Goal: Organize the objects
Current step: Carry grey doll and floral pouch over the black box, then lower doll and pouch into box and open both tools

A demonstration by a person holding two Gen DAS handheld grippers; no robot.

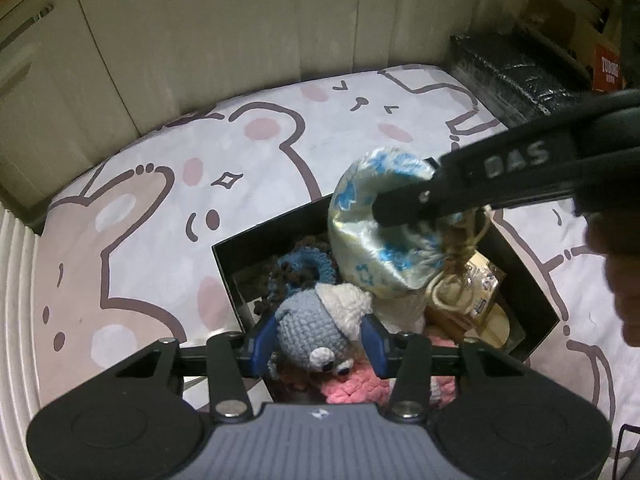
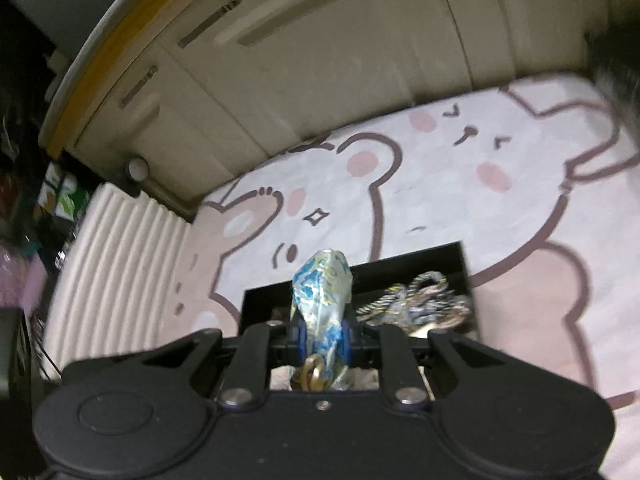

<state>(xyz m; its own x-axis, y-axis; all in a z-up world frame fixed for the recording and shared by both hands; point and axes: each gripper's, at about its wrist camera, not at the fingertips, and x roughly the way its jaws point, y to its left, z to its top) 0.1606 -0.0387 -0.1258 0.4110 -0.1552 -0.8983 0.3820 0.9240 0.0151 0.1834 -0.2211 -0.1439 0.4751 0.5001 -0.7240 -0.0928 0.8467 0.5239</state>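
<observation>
A black open box point(image 1: 272, 236) lies on a bear-print sheet point(image 1: 160, 208), filled with crocheted pieces and a gold packet point(image 1: 484, 284). A blue-grey crocheted toy point(image 1: 308, 328) with a white cap sits at the box's near side. My left gripper point(image 1: 318, 344) is over it, its blue pads pressing the toy's head from both sides. My right gripper point(image 1: 384, 212) reaches in from the right, shut on a blue-and-white satin drawstring pouch point(image 1: 360, 208) held above the box. In the right wrist view the pouch point(image 2: 322, 292) stands pinched in the right gripper point(image 2: 324, 340), over the box point(image 2: 400, 268).
Cream cupboard doors point(image 1: 224, 40) run along the sheet's far edge. A black wrapped bundle point(image 1: 508, 76) lies at the far right. A ribbed white panel point(image 2: 120, 264) borders the sheet on the left. A person's hand point(image 1: 624, 280) shows at the right edge.
</observation>
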